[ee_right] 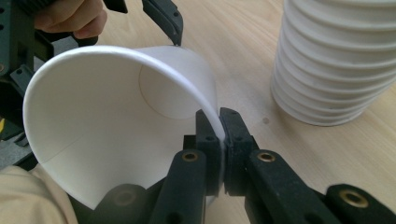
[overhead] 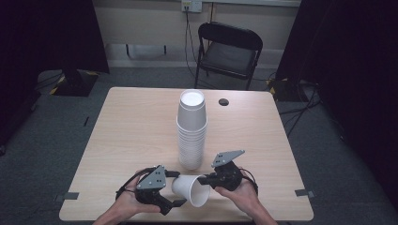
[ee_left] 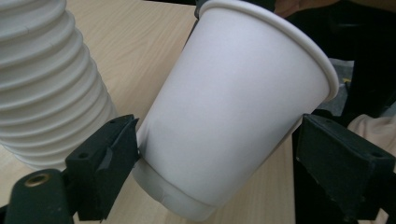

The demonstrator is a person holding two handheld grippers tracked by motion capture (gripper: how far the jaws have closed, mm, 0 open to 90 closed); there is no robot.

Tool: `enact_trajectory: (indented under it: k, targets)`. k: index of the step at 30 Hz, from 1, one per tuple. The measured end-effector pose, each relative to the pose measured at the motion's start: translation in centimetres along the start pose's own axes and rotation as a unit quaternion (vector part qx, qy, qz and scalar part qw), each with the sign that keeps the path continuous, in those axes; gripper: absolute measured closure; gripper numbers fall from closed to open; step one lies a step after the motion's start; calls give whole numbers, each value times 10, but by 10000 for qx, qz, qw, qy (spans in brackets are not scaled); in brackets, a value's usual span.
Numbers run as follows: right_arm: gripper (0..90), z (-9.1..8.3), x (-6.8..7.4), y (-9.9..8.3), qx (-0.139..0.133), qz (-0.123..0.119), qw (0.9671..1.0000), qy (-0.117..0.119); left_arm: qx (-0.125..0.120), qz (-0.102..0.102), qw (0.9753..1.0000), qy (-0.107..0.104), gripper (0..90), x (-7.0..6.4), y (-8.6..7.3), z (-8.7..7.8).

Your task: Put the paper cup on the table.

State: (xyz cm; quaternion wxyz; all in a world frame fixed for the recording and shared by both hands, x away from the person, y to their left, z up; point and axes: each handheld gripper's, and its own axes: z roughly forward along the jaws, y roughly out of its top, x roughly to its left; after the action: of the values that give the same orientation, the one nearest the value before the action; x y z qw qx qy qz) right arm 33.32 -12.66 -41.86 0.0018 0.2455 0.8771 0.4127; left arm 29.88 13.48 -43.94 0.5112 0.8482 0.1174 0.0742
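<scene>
One loose cup (overhead: 190, 189) is held on its side near the table's (overhead: 131, 126) front edge, beside one stack (overhead: 191, 131). Its rim is pinched by the right gripper (ee_right: 219, 122), as seen in that gripper's view; the left gripper (ee_left: 217, 140) is spread wide around its base.

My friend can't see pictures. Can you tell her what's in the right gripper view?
The right gripper pinches the rim of a white paper cup lying on its side, its open mouth facing the camera. Behind it, the left gripper reaches around the cup's base, and a tall stack of white paper cups stands on the light wooden table.
</scene>
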Motion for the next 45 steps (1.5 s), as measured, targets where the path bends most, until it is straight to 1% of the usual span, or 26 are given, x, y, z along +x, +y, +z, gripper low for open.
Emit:
enact_trajectory:
  k: [2,4,6,7,8,11,13,15,17,19,20,23,27,30,33,35,36,38,39,41,43,45]
  targets:
    - [874,-1,-1,2,-18,52,10000,3,31,107,9999,34,97,0,0,0]
    - [875,-1,-1,3,-49,89,9999,24,90,211,9997,84,96,-1,0,1]
    - [874,-1,-1,6,-68,150,9998,68,130,403,9990,140,74,-2,-1,2]
    - [874,-1,-1,7,-72,164,9998,79,128,420,9989,173,74,-2,-1,2]
    - [874,-1,-1,8,-87,170,9998,100,135,427,9988,206,77,-2,-1,2]
    - [874,0,1,14,-137,237,9995,185,135,394,9988,252,43,-3,0,4]
    - [874,1,3,17,-156,262,9994,192,160,339,9988,308,20,-4,0,7]
    - [874,3,4,21,-148,277,9993,215,237,377,9985,330,19,-5,0,7]
    - [874,4,6,24,-127,298,9993,199,220,355,9985,349,17,-4,0,7]
    - [873,5,6,27,-133,348,9991,200,194,377,9983,412,19,-3,0,5]
    - [873,5,6,27,-157,379,9990,187,184,346,9982,445,30,-3,0,4]
    - [872,6,6,29,-190,476,9985,204,212,381,9979,473,52,-2,-1,3]
    - [870,7,7,30,-199,464,9986,185,301,364,9977,494,69,-2,0,3]
    - [861,7,7,30,-254,450,9985,165,247,266,9982,474,84,-1,-1,3]
    - [849,5,7,30,-408,449,9980,166,115,93,9990,433,101,1,-1,2]
    - [834,3,7,30,-529,441,9975,183,-12,-120,9991,405,108,1,-2,3]
    - [826,2,7,30,-600,445,9971,164,-39,-222,9990,386,110,2,-3,3]
    - [819,-1,6,31,-647,439,9968,150,-44,-343,9988,356,111,4,-5,3]
    - [805,-2,6,31,-704,432,9965,126,-136,-480,9982,344,112,4,-6,2]
    - [800,-4,6,30,-742,462,9961,138,-247,-638,9973,264,113,6,-7,2]
    - [813,-6,5,28,-809,482,9955,133,-288,-684,9968,299,113,5,-7,3]
    - [838,-6,5,27,-846,529,9949,131,-215,-576,9975,361,115,4,-6,4]
